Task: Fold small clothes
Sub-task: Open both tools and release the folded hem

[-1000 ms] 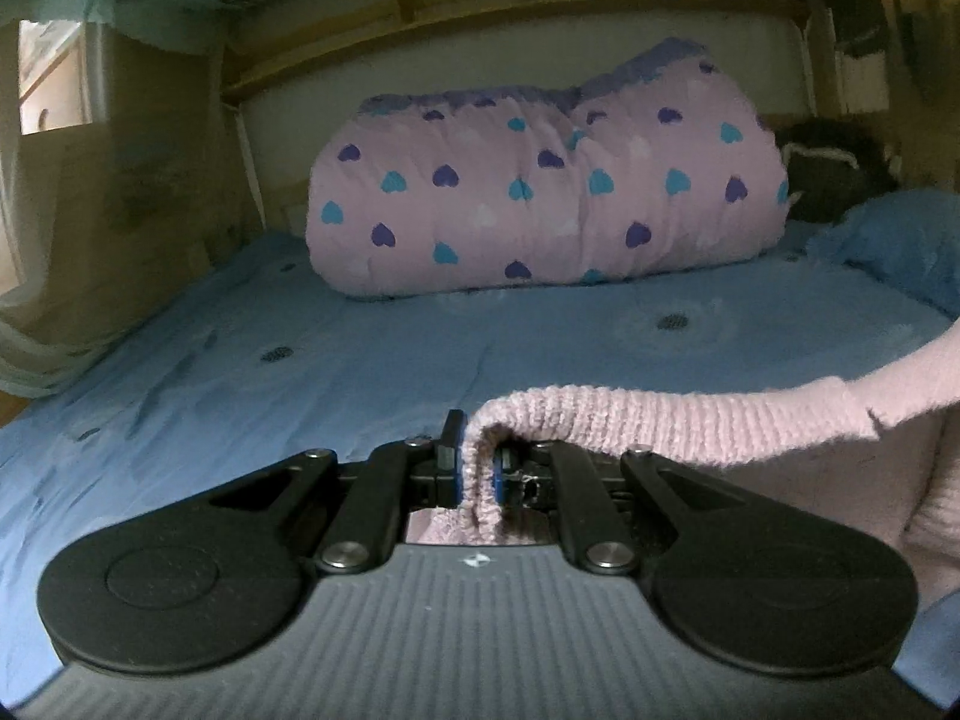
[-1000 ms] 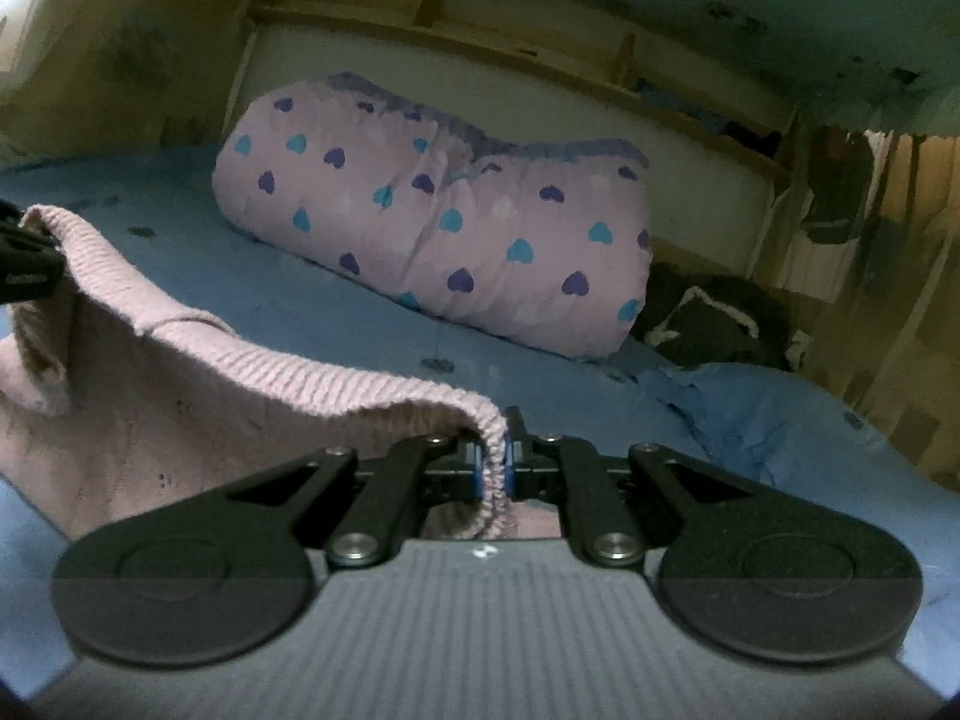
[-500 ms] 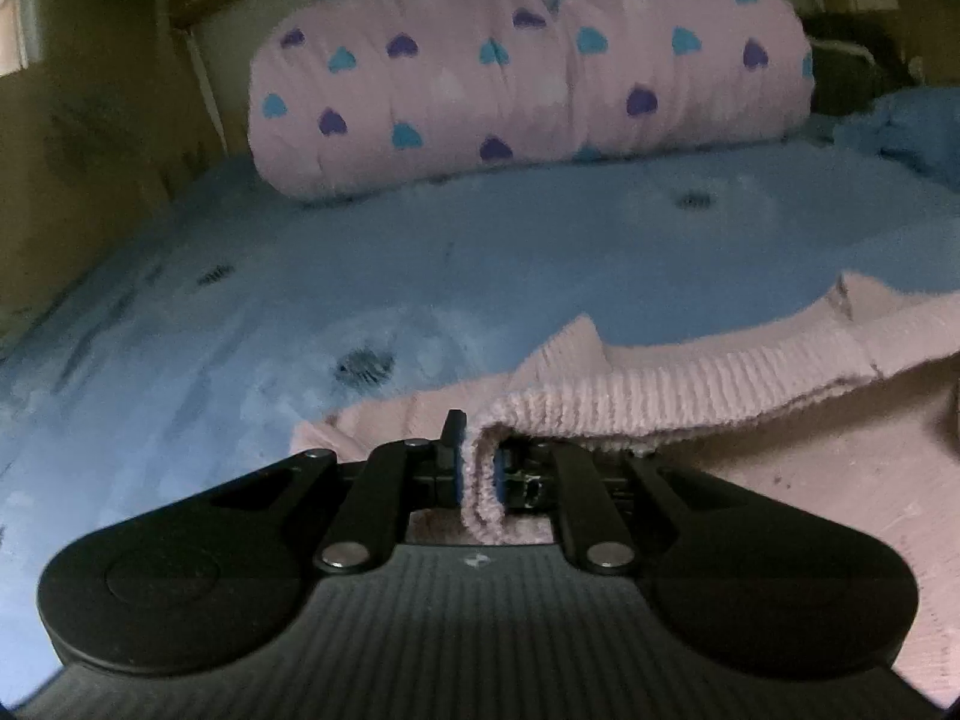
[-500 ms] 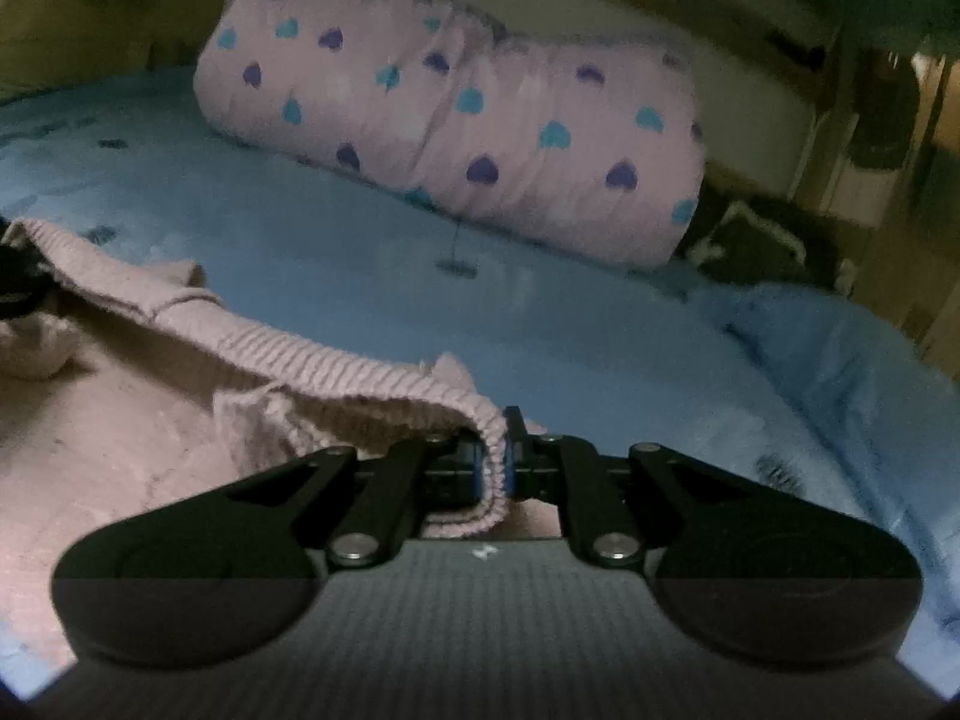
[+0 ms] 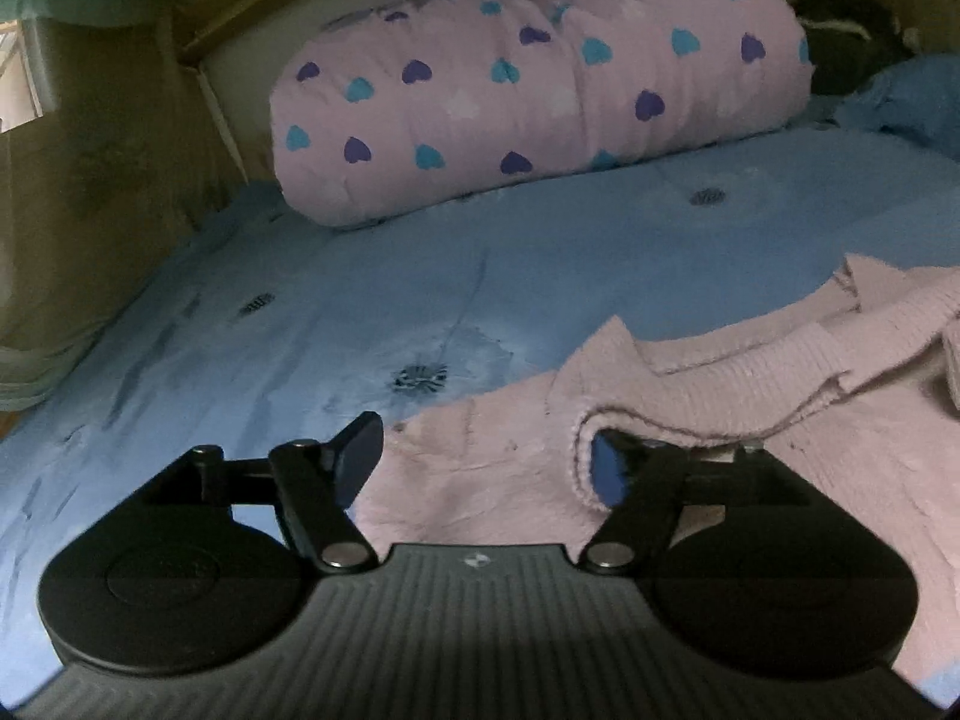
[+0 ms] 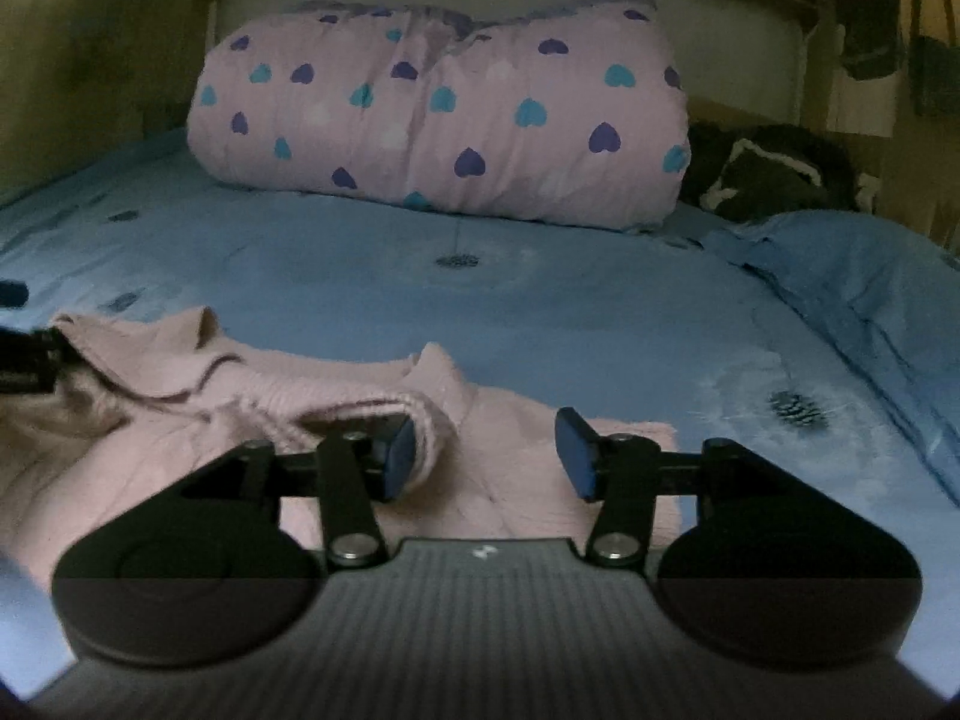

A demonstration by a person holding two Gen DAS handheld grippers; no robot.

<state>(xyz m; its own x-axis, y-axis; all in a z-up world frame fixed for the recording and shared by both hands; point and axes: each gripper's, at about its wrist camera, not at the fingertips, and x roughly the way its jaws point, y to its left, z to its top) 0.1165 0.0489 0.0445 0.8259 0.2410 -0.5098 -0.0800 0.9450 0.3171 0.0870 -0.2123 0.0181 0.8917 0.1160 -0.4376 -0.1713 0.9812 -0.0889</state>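
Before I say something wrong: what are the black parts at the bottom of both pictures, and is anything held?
They are two hand-held grippers, each carrying its own camera that looks forward along its two fingers. One picture comes from the left gripper, the other from the right gripper. Both are open and hold nothing. A pink sweater lies on the blue bed sheet; its ribbed edge drapes over one finger of each gripper. Behind lies a rolled pink blanket with hearts.

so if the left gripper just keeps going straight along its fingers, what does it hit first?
Probably the pink knit sweater: the left gripper is open and low over it, ribbed edge draped against one finger. Past that lies blue bedsheet, then the heart-print quilt roll. Depth is hard to judge through the fisheye.
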